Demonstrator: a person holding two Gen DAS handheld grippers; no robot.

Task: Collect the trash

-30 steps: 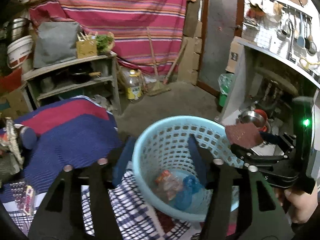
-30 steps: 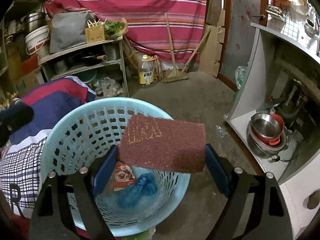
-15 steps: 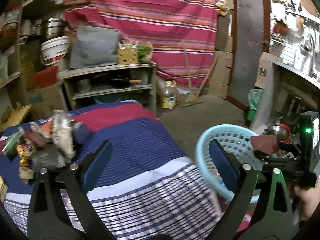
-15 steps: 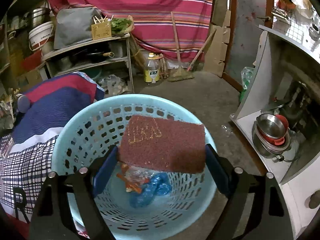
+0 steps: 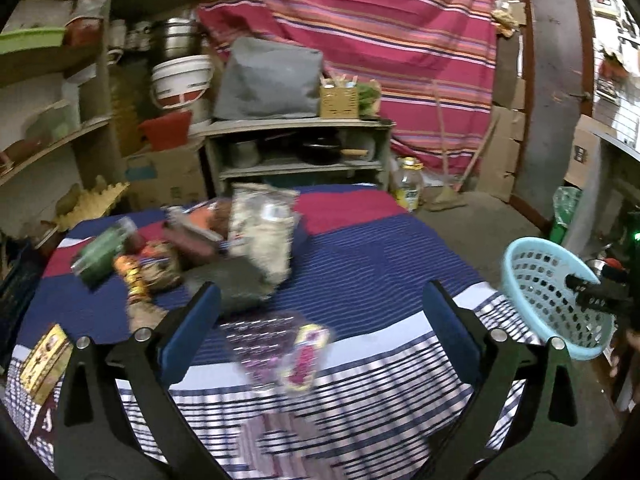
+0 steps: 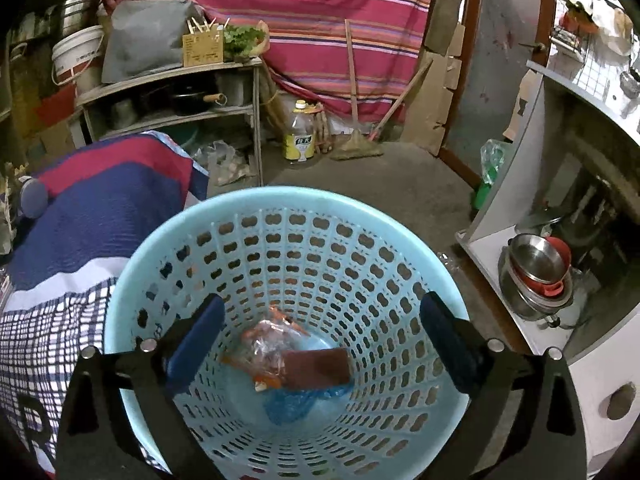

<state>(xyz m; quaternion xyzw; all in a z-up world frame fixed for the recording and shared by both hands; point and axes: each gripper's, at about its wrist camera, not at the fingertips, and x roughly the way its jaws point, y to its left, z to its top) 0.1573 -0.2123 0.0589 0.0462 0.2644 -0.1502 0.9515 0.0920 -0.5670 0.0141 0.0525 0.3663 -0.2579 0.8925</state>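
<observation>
While the left wrist view looks down across a tabletop (image 5: 360, 248) covered in a blue, red and white striped cloth, the left tongs (image 5: 320, 320) stand spread wide with nothing between their blue pads. Just beyond the tips, near the front edge of the cloth, lies a blurred clear wrapper with pink and yellow print (image 5: 280, 344). Farther back sits a heap of trash: a pale crinkled bag (image 5: 264, 236) standing tallest, a green packet (image 5: 100, 252) to its left, orange and brown wrappers (image 5: 148, 268) between them, and a grey lump (image 5: 228, 284) in front. A yellow packet (image 5: 44, 356) lies at the left edge. At the far right, a light blue perforated basket (image 5: 548, 292) stands off the tabletop's corner, with the dark tip of the other tool (image 5: 592, 296) over it. From the right wrist view, the right tongs (image 6: 320, 344) hang directly above that basket (image 6: 288, 208); their jaws are opening and wide apart, with nothing held. Deep in the basket's bottom lies a dark red-brown scouring pad (image 6: 316, 368), resting on a crumpled blue bag (image 6: 296, 404) and touching a clear wrapper with orange print (image 6: 268, 344). To the left is the cloth's checked edge (image 6: 52, 320); to the right, a white cabinet (image 6: 520, 184) holds stacked metal bowls (image 6: 536, 276).
</observation>
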